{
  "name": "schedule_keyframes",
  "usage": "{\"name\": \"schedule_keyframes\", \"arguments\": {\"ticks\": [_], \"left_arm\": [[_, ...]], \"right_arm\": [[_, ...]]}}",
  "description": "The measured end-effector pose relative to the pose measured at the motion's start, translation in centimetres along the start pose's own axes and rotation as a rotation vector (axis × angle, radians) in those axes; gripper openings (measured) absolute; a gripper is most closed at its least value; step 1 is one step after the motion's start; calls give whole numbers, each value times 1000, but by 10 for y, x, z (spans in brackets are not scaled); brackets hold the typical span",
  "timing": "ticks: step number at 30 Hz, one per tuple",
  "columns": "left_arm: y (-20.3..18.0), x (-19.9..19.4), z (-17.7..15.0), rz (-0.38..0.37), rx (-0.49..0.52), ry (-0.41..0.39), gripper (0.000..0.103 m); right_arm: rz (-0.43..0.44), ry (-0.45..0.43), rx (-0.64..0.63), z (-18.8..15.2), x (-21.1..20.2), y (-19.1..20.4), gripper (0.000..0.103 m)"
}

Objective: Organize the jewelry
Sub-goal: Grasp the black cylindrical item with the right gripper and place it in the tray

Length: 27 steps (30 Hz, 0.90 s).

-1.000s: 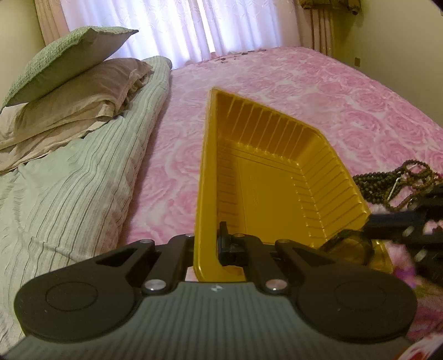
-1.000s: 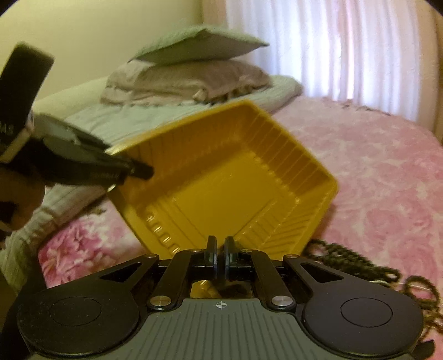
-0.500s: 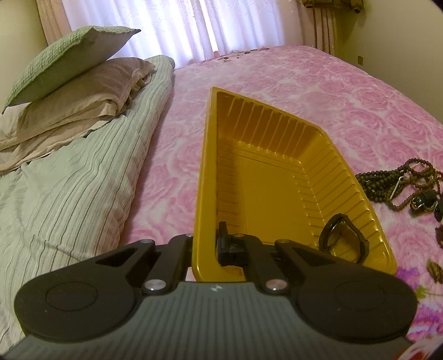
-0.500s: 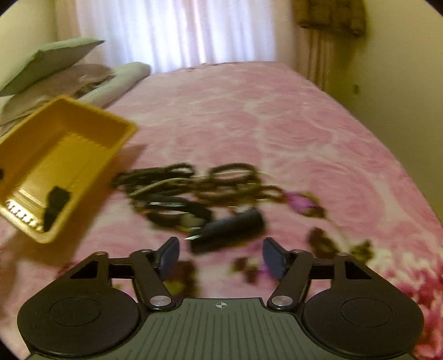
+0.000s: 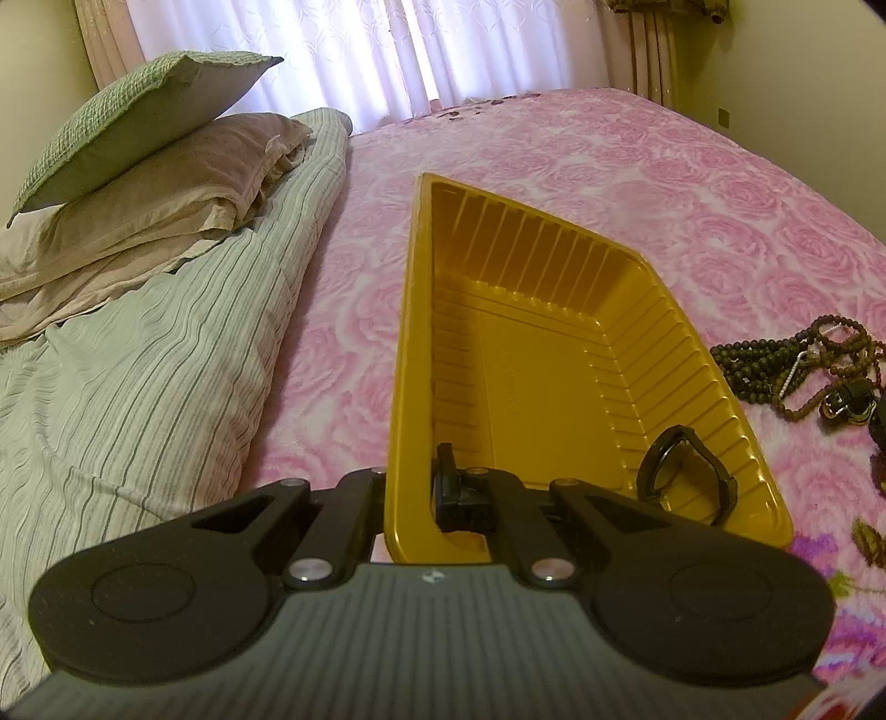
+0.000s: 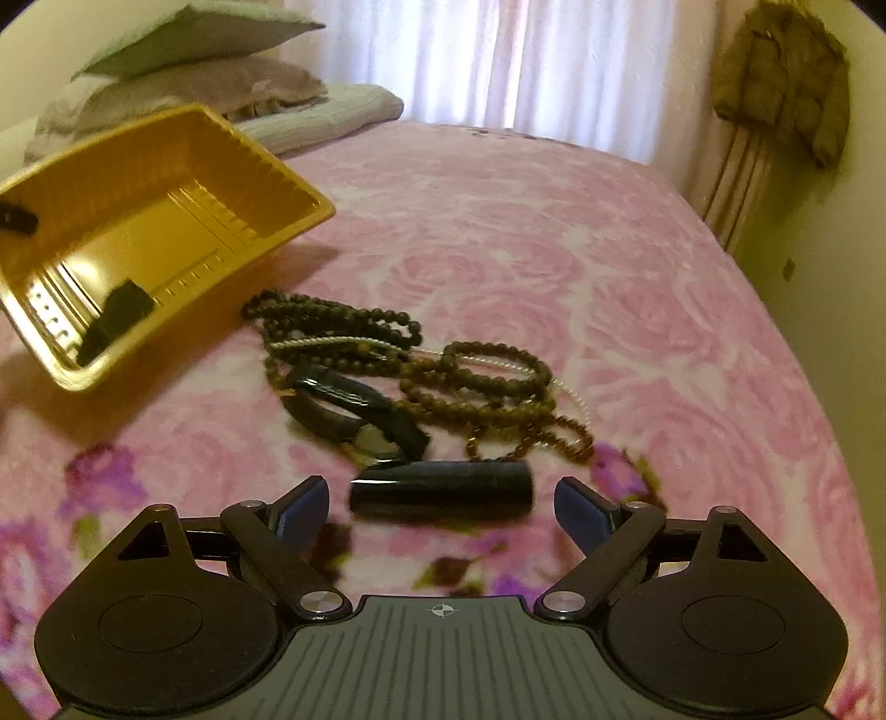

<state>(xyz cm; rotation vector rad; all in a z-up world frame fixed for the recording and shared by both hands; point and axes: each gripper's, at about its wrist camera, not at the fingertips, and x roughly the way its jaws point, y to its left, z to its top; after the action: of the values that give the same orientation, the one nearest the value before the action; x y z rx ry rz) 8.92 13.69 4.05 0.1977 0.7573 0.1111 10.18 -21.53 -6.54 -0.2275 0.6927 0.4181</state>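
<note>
- Our left tool [image 5: 412, 498] is clamped tight on the near rim of the ribbed yellow plastic tray [image 5: 554, 354], tipped up on the pink rose-patterned bed [image 5: 720, 183].
- A black wristwatch [image 5: 686, 476] lies in the tray's near corner.
- Our right tool [image 6: 440, 507] has just been opening; its pads flank, without touching, a dark glossy tapered cylinder [image 6: 443, 490].
- Just beyond lies a tangle of dark bead necklaces [image 6: 443, 371] on the bed.

Pink rose bedspread [image 5: 637, 166], curtained window [image 5: 387, 50]

pink rose bedspread [image 5: 637, 183] | two stacked pillows [image 5: 144, 155] | striped blanket [image 5: 138, 360] | white curtains [image 5: 387, 50]
</note>
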Motion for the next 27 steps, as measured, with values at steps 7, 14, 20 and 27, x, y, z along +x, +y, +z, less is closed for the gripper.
{"name": "schedule_keyframes", "arguments": {"ticks": [7, 14, 20, 27], "left_arm": [[0, 0, 0, 0, 1, 1, 3], [0, -1, 1, -1, 1, 1, 3], [-1, 0, 1, 0, 1, 1, 3], [0, 0, 0, 0, 1, 1, 3]], "right_arm": [[27, 23, -2, 0, 9, -4, 88], [45, 18, 32, -1, 8, -8, 75], [5, -11, 58, 1, -1, -5, 75], [48, -59, 83, 16, -18, 10, 75]]}}
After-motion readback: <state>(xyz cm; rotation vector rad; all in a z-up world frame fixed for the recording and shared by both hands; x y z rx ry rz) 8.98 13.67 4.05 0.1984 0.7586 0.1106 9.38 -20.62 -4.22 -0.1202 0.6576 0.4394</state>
